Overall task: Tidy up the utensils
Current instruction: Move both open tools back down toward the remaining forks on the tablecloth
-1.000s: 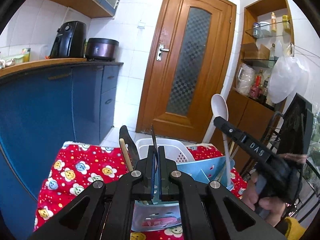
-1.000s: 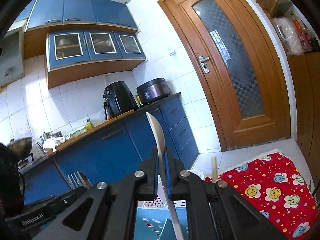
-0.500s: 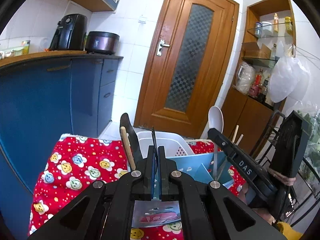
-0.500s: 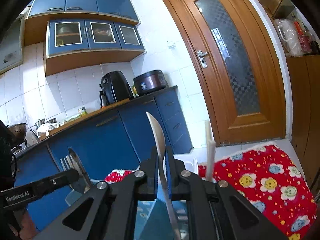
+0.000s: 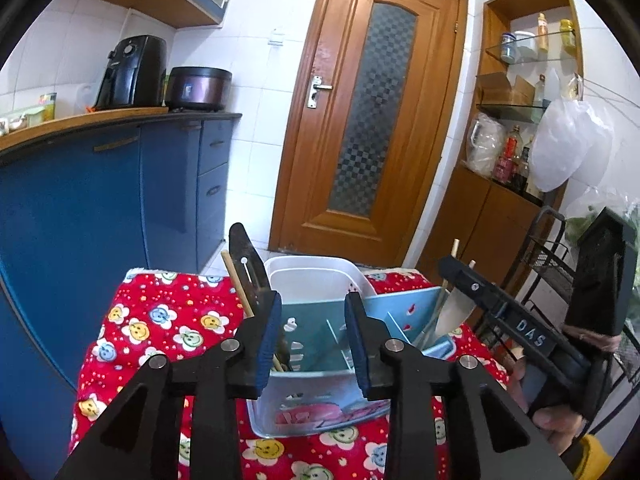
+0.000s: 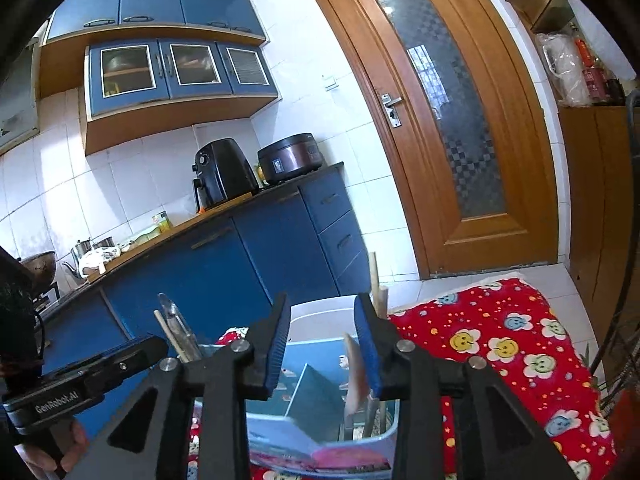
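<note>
A tiled kitchen with blue cabinets and a wooden door (image 5: 372, 120) fills the background, and low in both views a bench draped in a red smiley-face cloth (image 5: 160, 320) carries the utensil holder (image 5: 320, 360), a pale blue divided caddy with a white basket (image 5: 316, 280) just behind it. The caddy's partitions keep the utensils upright and sorted: at its left side in the left-wrist view stand a black spatula (image 5: 244, 256) and a wooden chopstick (image 5: 238, 284); at its right side, a white spoon (image 5: 450, 314) leans in a compartment beside more chopsticks (image 5: 454, 250). The left tongs (image 5: 312, 336) hover above the caddy's middle with jaws spread apart and nothing between them. The right tongs (image 6: 322, 344) are likewise spread and empty, poised over the caddy's right compartment where the spoon (image 6: 354, 376) appears, blurred, just inside the right pad. Both tools point forward and slightly down over the caddy, held level, the right one entering the left view from the lower right with the person's hand (image 5: 560, 424) wrapped on its grip. Judging by this, both utensils are deposited and the release step is essentially complete.
</note>
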`<state>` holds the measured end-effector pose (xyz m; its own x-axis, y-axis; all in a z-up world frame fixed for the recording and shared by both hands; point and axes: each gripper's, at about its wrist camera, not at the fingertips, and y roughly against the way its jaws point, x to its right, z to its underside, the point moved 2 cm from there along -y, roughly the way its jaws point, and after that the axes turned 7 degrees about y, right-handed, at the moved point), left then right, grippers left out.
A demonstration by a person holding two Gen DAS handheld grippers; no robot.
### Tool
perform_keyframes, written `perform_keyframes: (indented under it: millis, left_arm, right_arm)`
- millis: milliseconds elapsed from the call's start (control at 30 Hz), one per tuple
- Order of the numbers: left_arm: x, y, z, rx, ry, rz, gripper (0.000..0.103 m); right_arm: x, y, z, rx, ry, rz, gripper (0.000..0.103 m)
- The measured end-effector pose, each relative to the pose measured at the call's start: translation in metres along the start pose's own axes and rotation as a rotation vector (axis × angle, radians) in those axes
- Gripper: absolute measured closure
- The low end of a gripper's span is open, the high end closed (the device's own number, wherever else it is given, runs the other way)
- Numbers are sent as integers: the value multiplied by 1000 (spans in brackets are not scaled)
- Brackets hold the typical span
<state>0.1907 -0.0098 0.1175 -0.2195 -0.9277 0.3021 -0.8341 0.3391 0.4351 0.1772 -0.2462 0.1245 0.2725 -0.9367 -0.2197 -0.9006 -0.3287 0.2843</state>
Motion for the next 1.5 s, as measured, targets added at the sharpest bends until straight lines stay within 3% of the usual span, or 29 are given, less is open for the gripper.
perform_keyframes:
  millis: [100,533,867,1500]
  left_arm:
    - [4,7,2,-5,-18,-9,62]
    - [11,36,17,-42,-17,16,60]
    - [16,49,37,-76,-17,19,60]
    - [-1,36,90,-219,52,4,60]
  right_arm:
    - [-2,12,-5,-6,9,-7,57]
    - [-10,60,2,-86,4,-1,57]
    - [-6,82,32,-169,-30,18,57]
    - [5,92,95,-346,-83,45,57]
